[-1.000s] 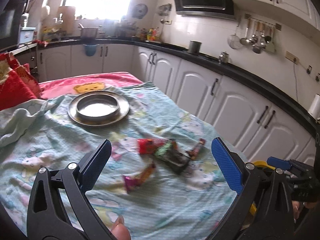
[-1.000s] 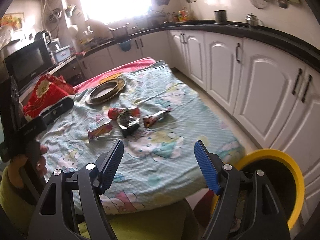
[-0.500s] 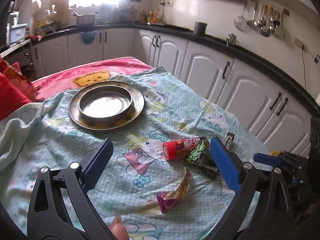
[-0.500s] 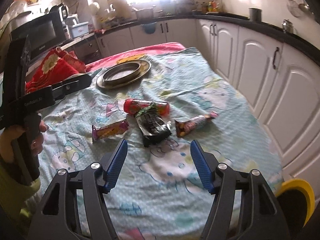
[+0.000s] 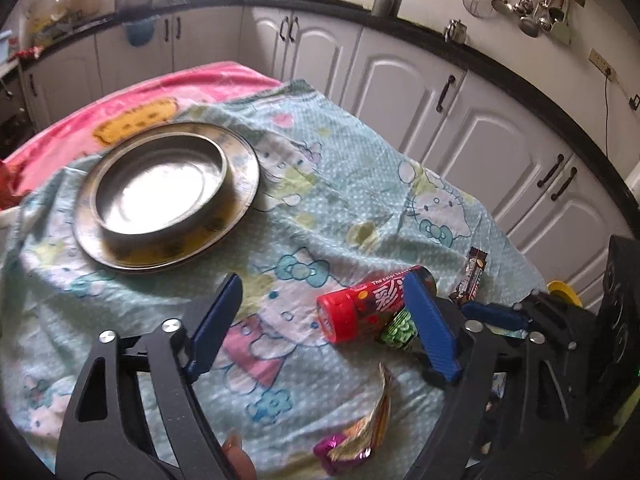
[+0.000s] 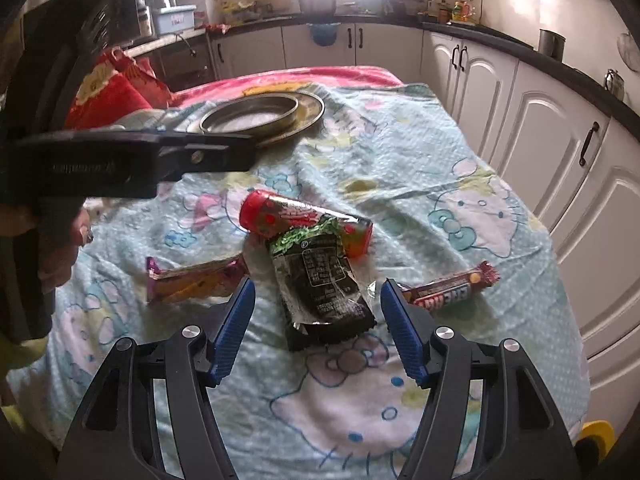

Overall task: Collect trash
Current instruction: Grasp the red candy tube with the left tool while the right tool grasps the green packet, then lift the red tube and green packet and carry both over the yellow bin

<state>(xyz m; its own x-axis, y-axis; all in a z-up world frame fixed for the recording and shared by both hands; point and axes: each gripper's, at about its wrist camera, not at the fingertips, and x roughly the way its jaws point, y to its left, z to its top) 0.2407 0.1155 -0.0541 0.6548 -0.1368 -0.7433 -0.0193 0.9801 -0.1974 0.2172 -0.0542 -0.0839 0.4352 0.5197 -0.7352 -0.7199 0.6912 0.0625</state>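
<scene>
I find my left gripper (image 5: 320, 320) spread over bare cloth (image 5: 340, 184), jaws just been closing, nothing between them. My right gripper (image 6: 318, 316) is spread, the black pouch (image 6: 324, 284) between its pads, untouched. The red tube (image 6: 280, 212), pink wrapper (image 6: 192, 282) and candy bar (image 6: 452, 290) lie close around; the metal dish (image 5: 160, 192) sits well apart.

From the right wrist view I see the snack pouch (image 6: 324, 280) lying mid-table (image 6: 460, 152), its far end overlapping the candy tube (image 6: 304, 220). One wrapper (image 6: 192, 284) lies to its left, the chocolate bar (image 6: 452, 292) to its right. The metal dish (image 6: 260, 118) sits behind them all.
</scene>
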